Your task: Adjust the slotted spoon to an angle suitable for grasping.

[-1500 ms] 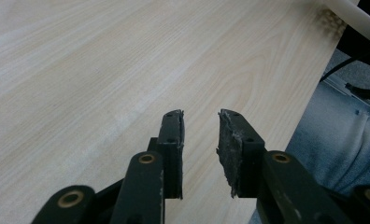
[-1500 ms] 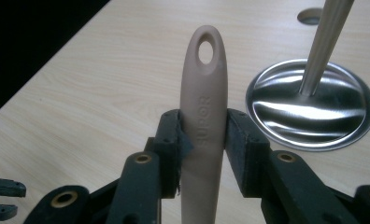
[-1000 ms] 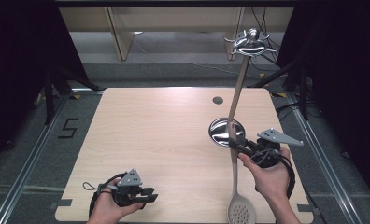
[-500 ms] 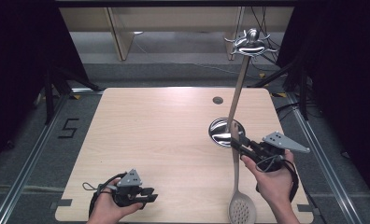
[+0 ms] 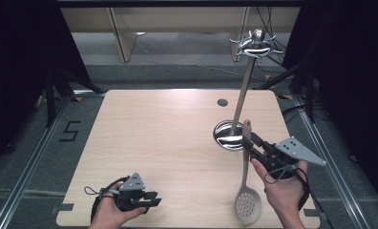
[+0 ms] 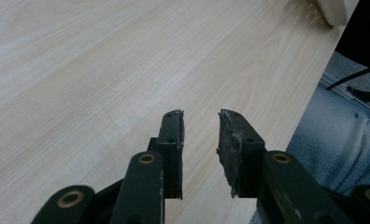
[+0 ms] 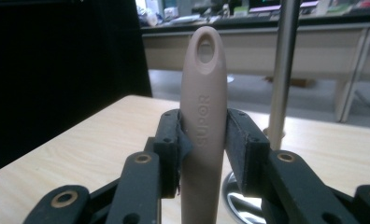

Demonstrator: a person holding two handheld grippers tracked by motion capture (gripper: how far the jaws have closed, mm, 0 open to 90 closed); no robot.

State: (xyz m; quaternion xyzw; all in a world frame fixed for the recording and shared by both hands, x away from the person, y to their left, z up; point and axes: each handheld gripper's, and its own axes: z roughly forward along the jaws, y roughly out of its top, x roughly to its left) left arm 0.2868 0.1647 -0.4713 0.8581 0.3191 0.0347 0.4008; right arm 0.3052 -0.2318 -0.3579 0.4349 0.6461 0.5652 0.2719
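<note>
Your right claw (image 5: 247,144) is clamped on the upper handle of the slotted spoon (image 5: 246,191), whose perforated head sits at the bench's (image 5: 168,138) 5 o'clock edge, just beside the rack's (image 5: 244,90) round base. Your left claw (image 5: 153,199) rests at 7 o'clock, jaws slightly parted, holding nothing.

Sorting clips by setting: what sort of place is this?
Probably a lab recording bay, not a kitchen: a bare wooden table on metal floor rails, dark curtains at both sides, office desks behind.
</note>
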